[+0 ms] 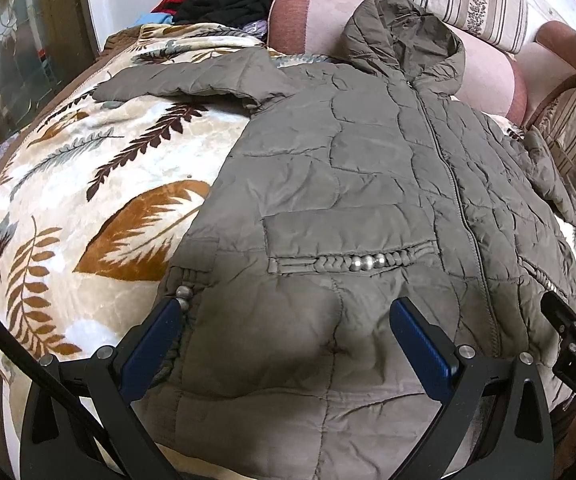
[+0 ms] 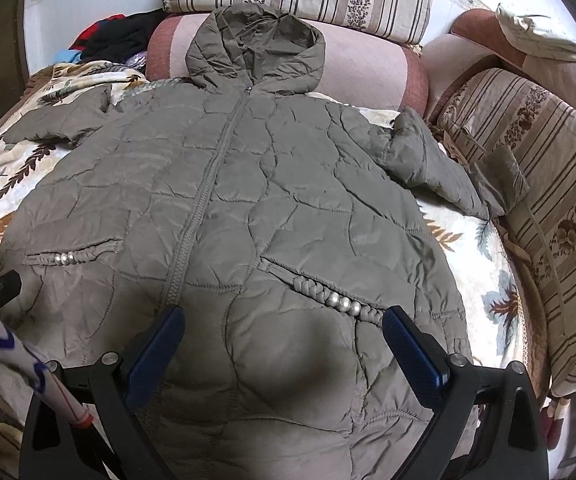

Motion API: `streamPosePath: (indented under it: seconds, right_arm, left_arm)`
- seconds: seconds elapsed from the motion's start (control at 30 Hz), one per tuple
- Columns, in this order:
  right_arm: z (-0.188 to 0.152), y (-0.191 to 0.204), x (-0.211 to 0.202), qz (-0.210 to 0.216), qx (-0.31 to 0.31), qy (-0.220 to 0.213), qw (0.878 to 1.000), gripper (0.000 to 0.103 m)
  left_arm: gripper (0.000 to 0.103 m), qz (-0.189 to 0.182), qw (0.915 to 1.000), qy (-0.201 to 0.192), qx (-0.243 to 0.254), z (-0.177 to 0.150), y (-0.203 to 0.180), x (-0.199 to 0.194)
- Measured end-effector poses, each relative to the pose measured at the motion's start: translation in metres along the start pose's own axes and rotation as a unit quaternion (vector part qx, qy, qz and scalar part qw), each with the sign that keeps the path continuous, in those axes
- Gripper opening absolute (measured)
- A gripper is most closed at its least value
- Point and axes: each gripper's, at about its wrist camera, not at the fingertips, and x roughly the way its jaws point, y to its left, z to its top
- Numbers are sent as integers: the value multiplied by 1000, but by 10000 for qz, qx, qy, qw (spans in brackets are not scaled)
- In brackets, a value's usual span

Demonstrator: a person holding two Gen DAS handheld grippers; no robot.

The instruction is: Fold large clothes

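An olive quilted hooded jacket [image 1: 367, 168] lies flat, front up and zipped, on a leaf-print blanket [image 1: 88, 184]. Its hood rests on a pink bolster at the far end, and both sleeves lie spread to the sides. My left gripper [image 1: 288, 308] is open and empty, hovering over the jacket's lower left hem near the beaded pocket. My right gripper [image 2: 284, 316] is open and empty over the lower right hem of the jacket [image 2: 248, 184], close to the other beaded pocket. The right gripper's body shows in the left wrist view [image 1: 567, 332].
A pink bolster [image 2: 359, 68] and striped floral cushions [image 2: 547, 200] border the far end and right side. A pile of dark and red clothes [image 1: 224, 0] sits at the far left corner. A glass-fronted cabinet [image 1: 16, 60] stands to the left.
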Motion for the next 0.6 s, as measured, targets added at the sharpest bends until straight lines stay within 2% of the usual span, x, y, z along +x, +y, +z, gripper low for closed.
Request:
streamPosePath:
  seconds: [0.3,0.6]
  right_arm:
    - [4,8,-3,104,-14,-119,9999,101]
    - [7,-1,5,140,148,-53,9998,101]
  left_arm:
    - [103,30,9999,68,-126,1,10,4]
    - [103,92,9998,170,-33,4,3,12]
